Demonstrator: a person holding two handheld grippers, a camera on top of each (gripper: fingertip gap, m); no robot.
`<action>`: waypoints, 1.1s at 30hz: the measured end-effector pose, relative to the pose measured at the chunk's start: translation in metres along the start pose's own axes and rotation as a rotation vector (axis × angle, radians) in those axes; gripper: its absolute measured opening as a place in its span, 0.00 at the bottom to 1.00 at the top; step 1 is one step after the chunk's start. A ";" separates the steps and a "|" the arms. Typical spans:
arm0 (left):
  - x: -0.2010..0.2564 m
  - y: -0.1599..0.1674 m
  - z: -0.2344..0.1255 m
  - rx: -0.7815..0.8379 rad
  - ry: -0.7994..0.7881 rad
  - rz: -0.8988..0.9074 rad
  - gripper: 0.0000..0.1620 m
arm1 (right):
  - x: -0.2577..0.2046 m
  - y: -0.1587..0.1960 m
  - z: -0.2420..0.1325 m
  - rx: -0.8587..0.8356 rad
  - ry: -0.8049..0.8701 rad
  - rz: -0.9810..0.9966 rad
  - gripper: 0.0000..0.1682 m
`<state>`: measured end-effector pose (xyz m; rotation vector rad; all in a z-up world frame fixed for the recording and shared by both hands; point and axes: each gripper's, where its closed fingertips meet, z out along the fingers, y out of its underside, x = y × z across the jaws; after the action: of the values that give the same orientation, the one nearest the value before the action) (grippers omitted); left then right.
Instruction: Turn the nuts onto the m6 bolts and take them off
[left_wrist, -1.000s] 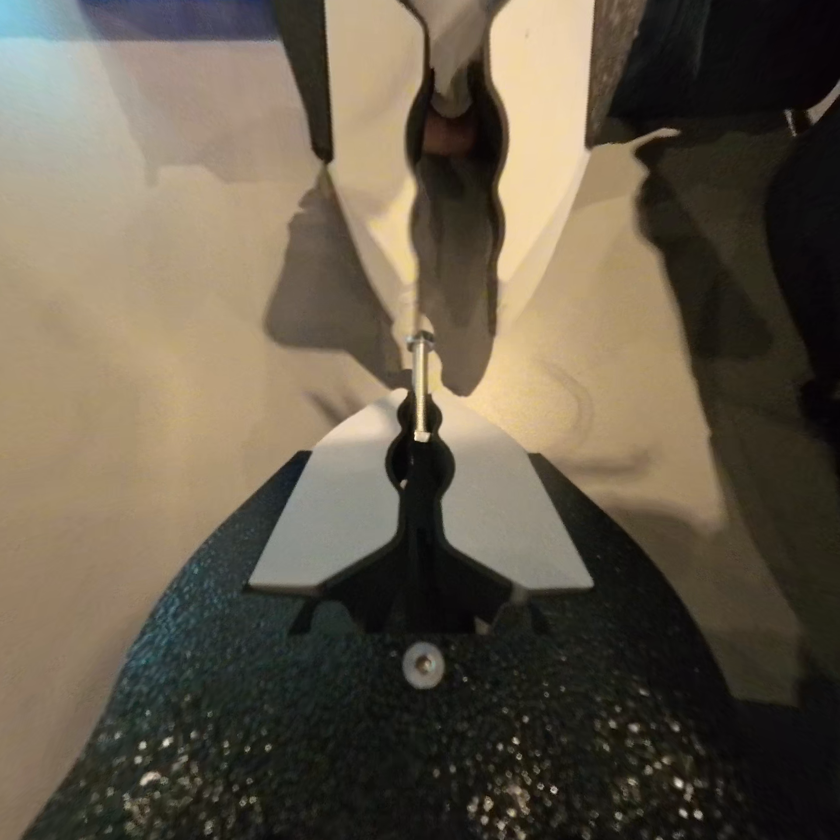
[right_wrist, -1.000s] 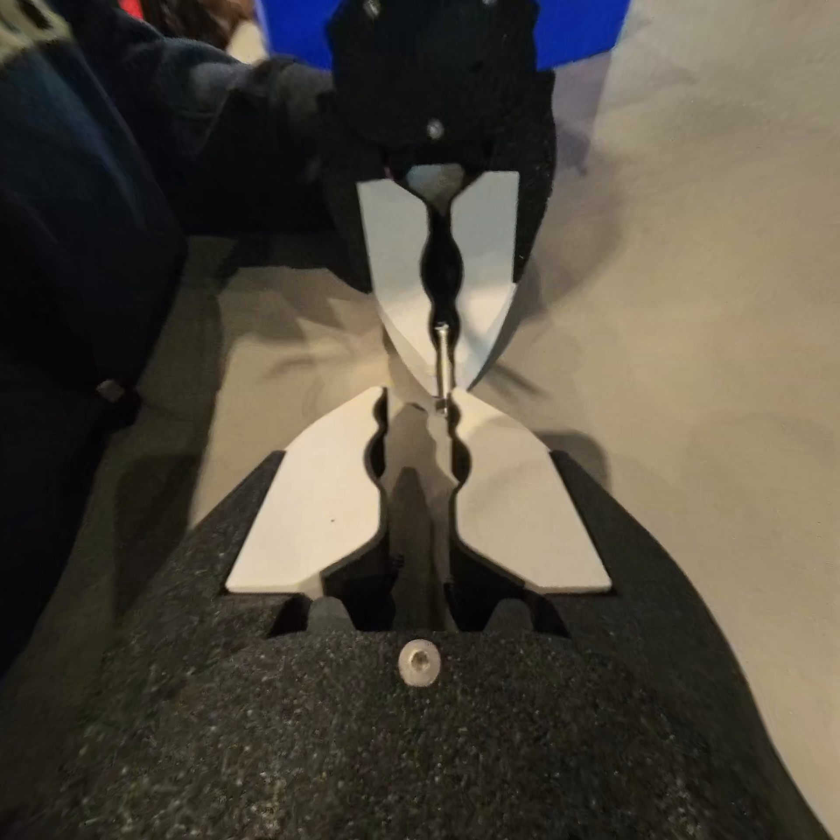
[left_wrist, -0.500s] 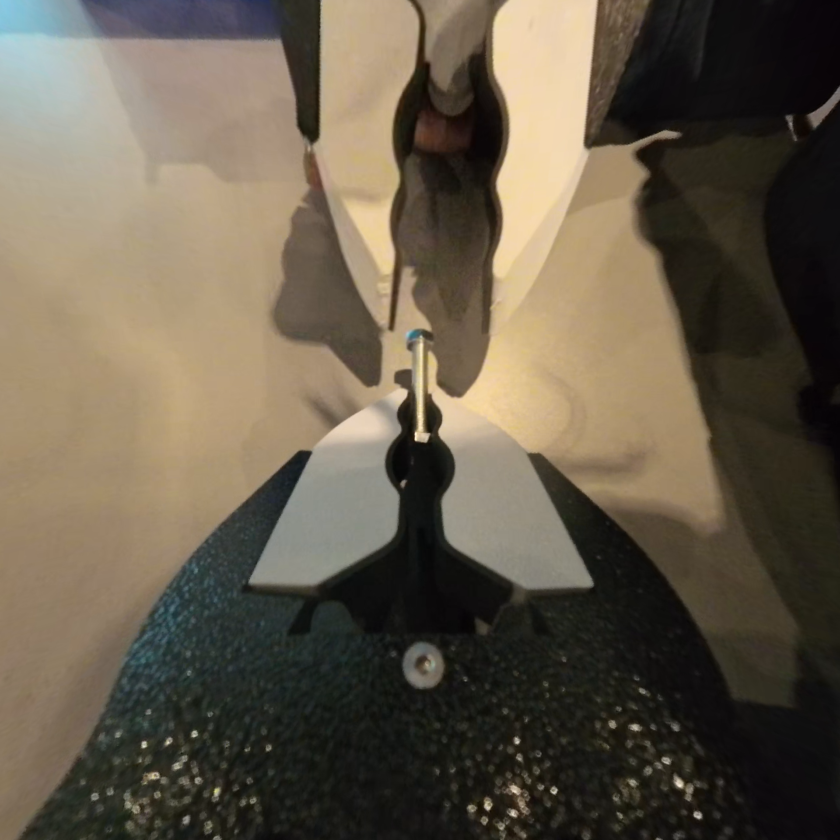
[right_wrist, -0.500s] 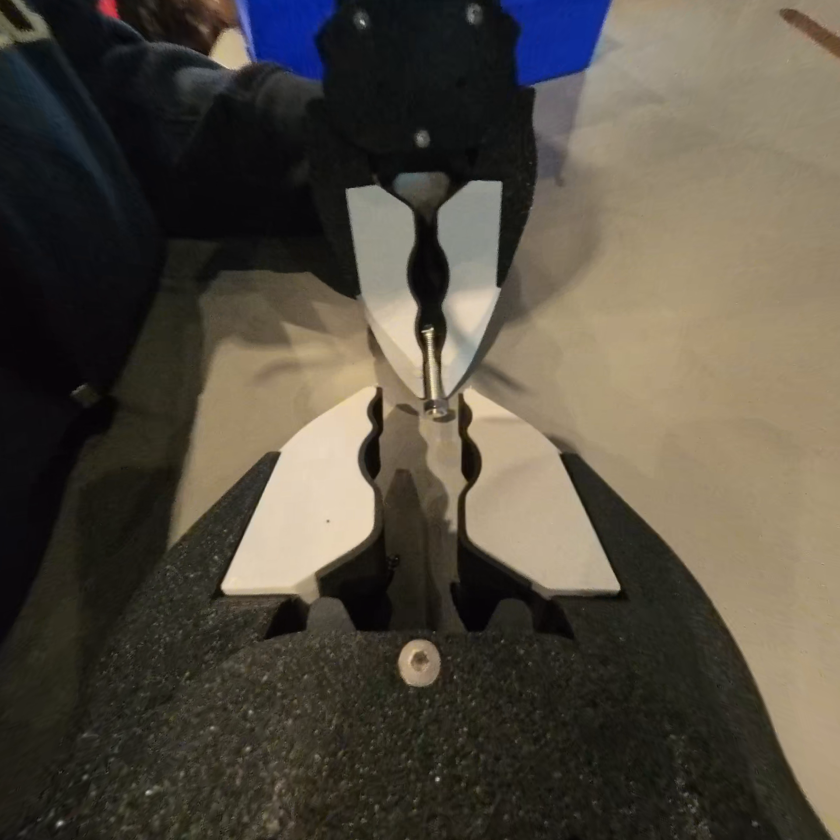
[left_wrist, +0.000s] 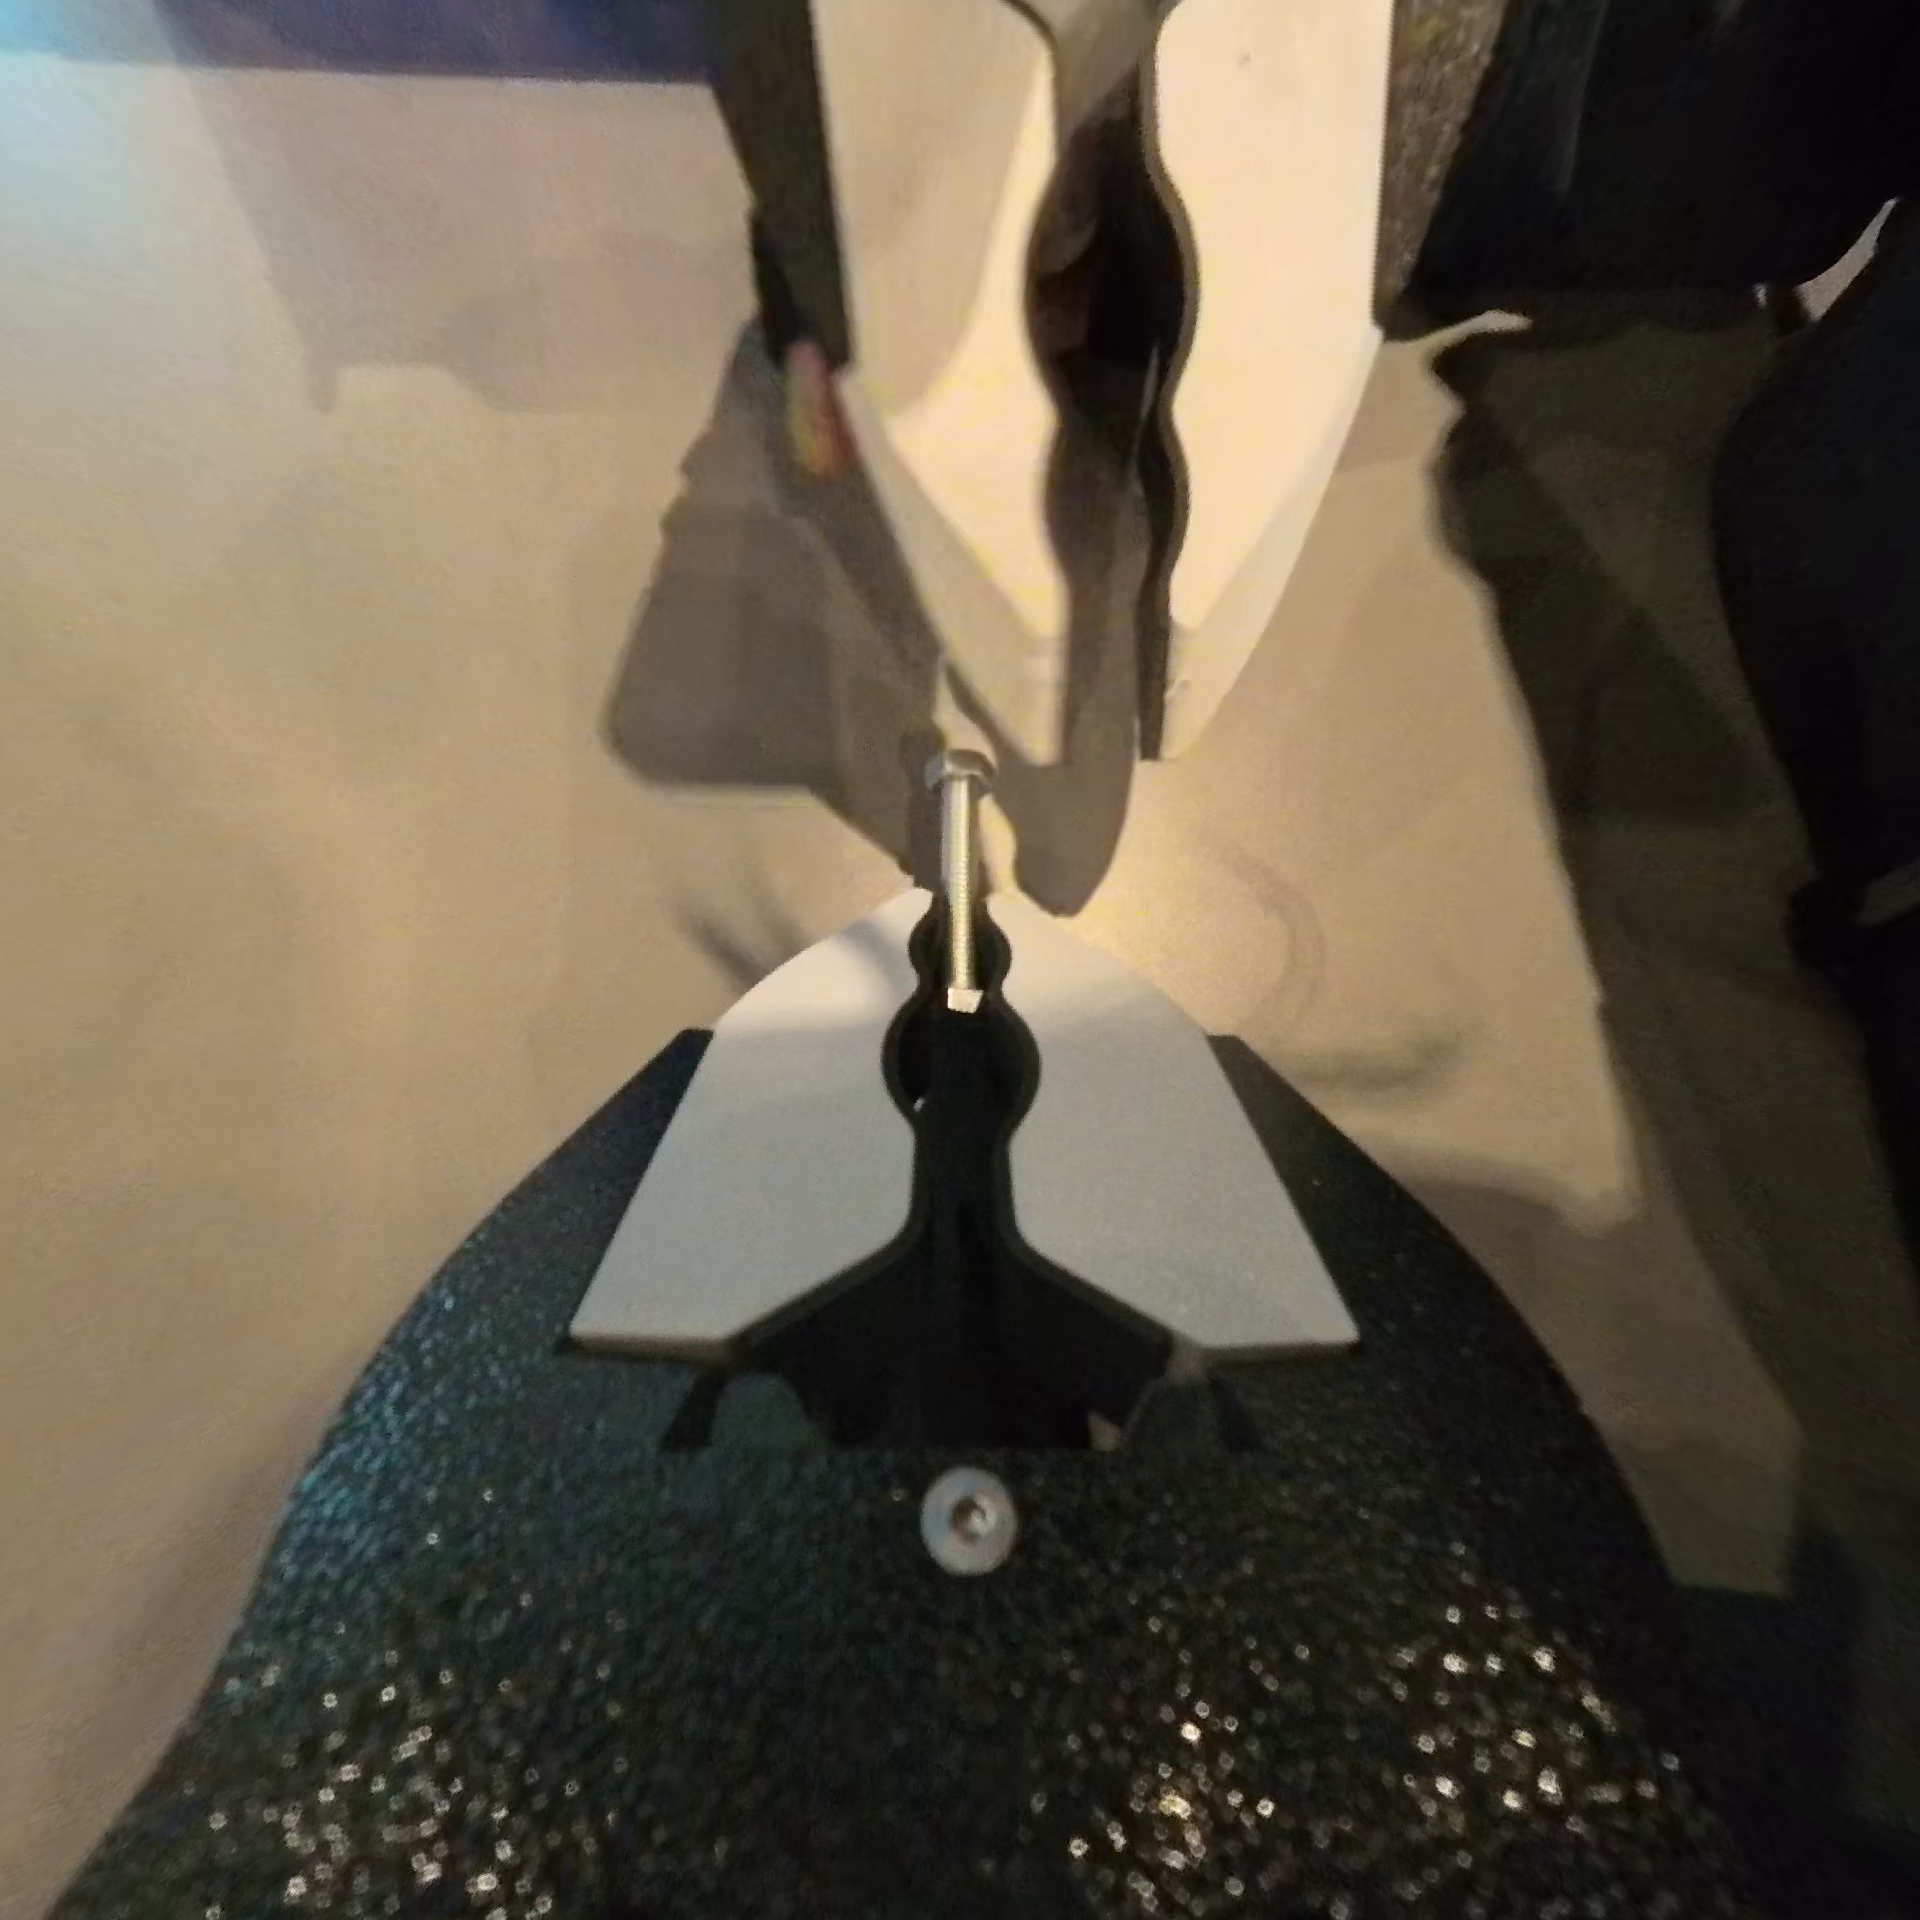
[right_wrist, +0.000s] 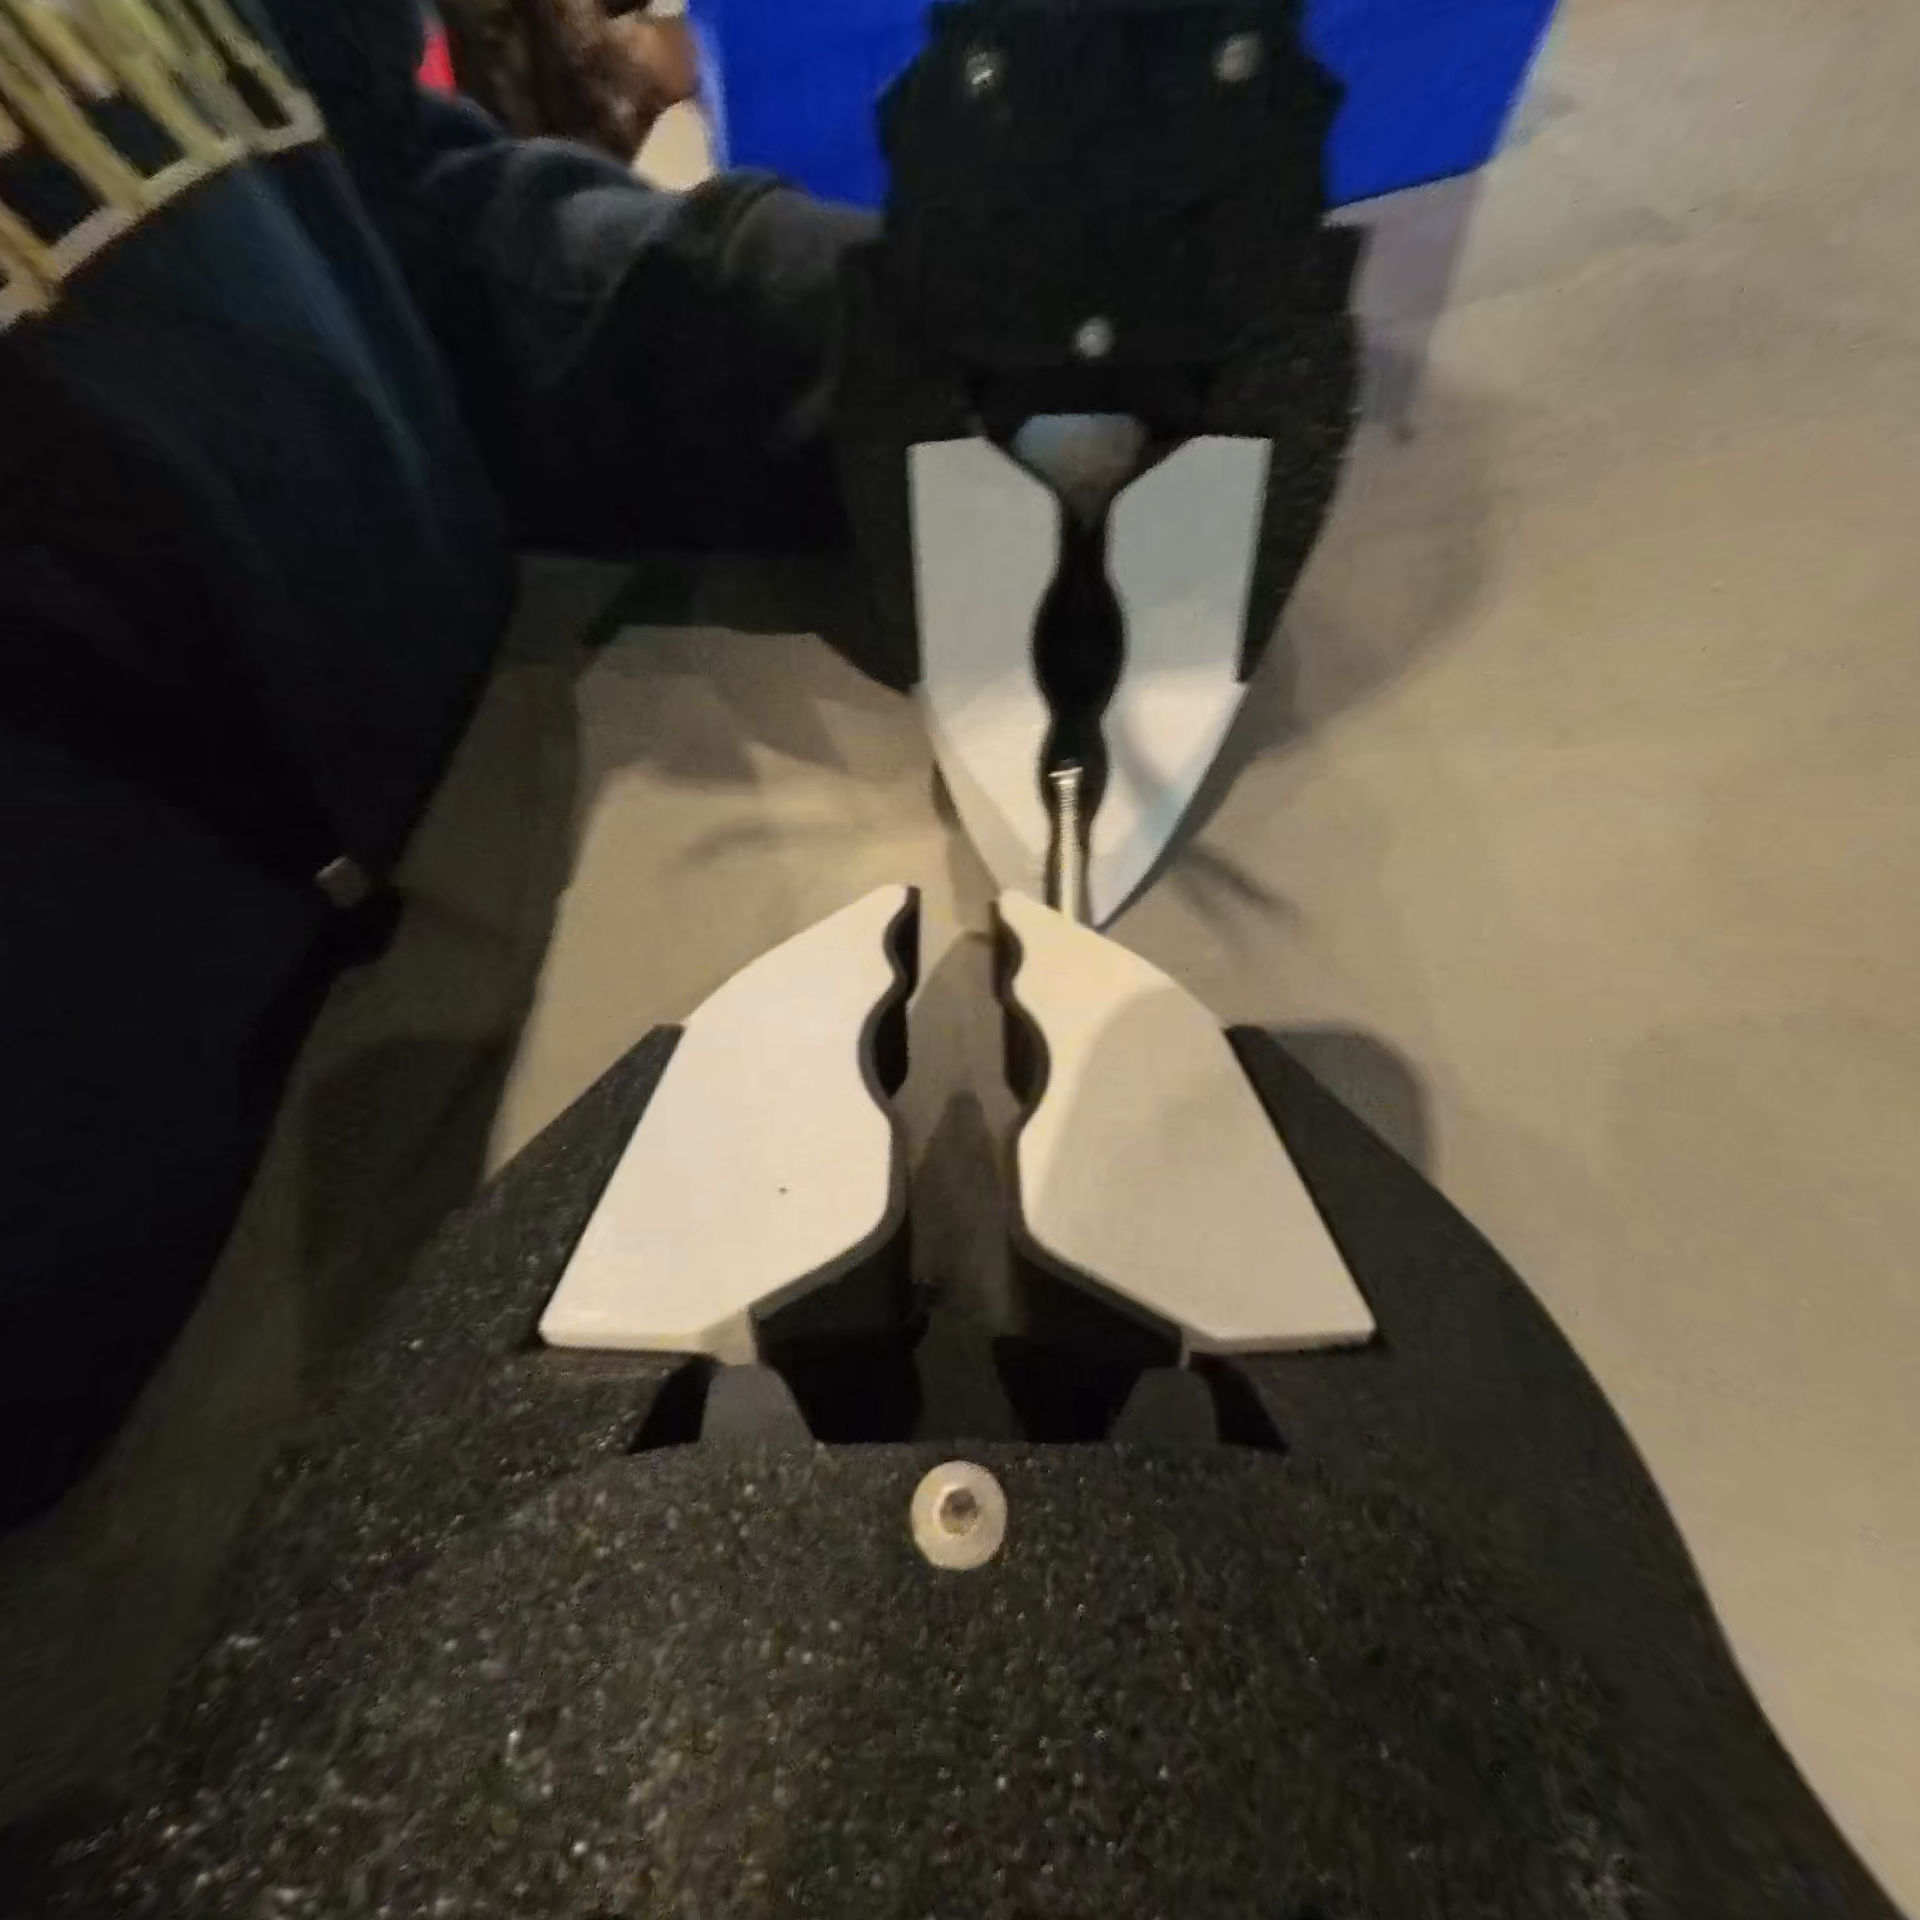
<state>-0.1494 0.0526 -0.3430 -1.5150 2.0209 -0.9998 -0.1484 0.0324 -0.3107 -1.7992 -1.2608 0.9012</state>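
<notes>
My left gripper (left_wrist: 961, 920) is shut on the threaded end of a silver bolt (left_wrist: 958, 873). The bolt's head points away toward the right gripper. My right gripper (right_wrist: 956, 914) is open with a narrow gap and holds nothing. In the left wrist view the right gripper (left_wrist: 1101, 732) hangs just above and to the right of the bolt head, apart from it. In the right wrist view the bolt (right_wrist: 1067, 831) and the left gripper (right_wrist: 1075, 904) sit just right of my right finger's tip, which hides the head. I see no nut.
A beige table (left_wrist: 312, 831) lies under both grippers. A person's dark sleeve (right_wrist: 260, 623) fills the left of the right wrist view, and dark clothing (left_wrist: 1818, 623) the right of the left wrist view. A blue object (right_wrist: 1434, 104) stands behind the left gripper.
The right gripper came off the bolt head, opened, then shifted sideways off the bolt's line with its gap narrower. The left gripper kept its hold on the bolt.
</notes>
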 end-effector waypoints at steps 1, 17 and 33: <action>0.000 0.000 0.000 0.000 0.000 0.000 0.03 | 0.005 -0.002 -0.001 0.018 0.031 0.008 0.13; 0.000 0.000 0.000 0.000 0.000 -0.001 0.03 | -0.010 0.009 0.004 -0.073 -0.050 -0.042 0.00; 0.000 0.000 0.000 0.000 0.001 -0.001 0.03 | 0.011 -0.003 -0.001 0.018 0.069 0.018 0.19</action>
<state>-0.1492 0.0526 -0.3426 -1.5157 2.0209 -1.0006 -0.1455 0.0435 -0.3086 -1.8152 -1.1914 0.8508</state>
